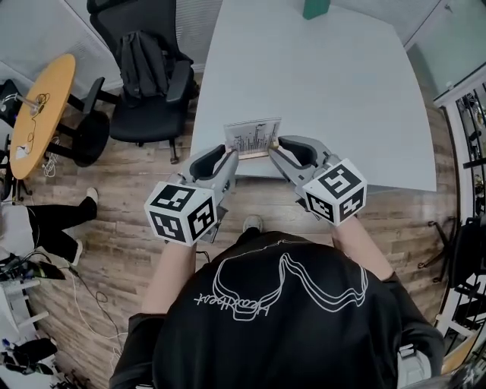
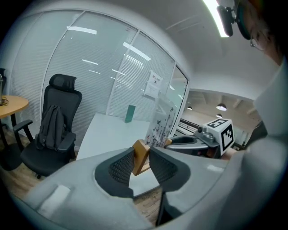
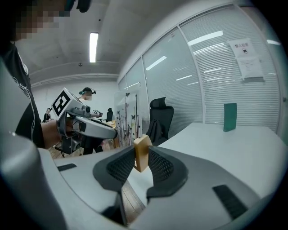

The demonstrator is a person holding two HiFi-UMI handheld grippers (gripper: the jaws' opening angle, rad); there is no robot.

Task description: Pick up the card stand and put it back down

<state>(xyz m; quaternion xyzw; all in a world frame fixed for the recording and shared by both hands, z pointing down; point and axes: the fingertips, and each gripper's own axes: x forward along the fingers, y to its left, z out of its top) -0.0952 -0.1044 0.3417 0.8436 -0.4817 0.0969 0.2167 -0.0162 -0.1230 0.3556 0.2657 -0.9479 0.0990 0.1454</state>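
Note:
The card stand (image 1: 253, 139) is a light wooden bar holding an upright clear card with dark print. It hangs in the air over the near edge of the white table (image 1: 319, 83), held at both ends. My left gripper (image 1: 230, 161) is shut on the bar's left end (image 2: 140, 155), pads pressed on the wood. My right gripper (image 1: 275, 150) is shut on the right end (image 3: 142, 152). In the left gripper view the clear card (image 2: 160, 122) stands past my jaws, with the right gripper (image 2: 198, 141) beyond it. The right gripper view shows the left gripper (image 3: 87, 126) across the card (image 3: 126, 117).
A green upright object (image 1: 316, 7) stands at the table's far edge. A black office chair with a backpack (image 1: 148, 76) sits left of the table, beside a round wooden table (image 1: 38, 106). A seated person's legs (image 1: 53, 220) are at the left. Shelving (image 1: 467, 137) lines the right.

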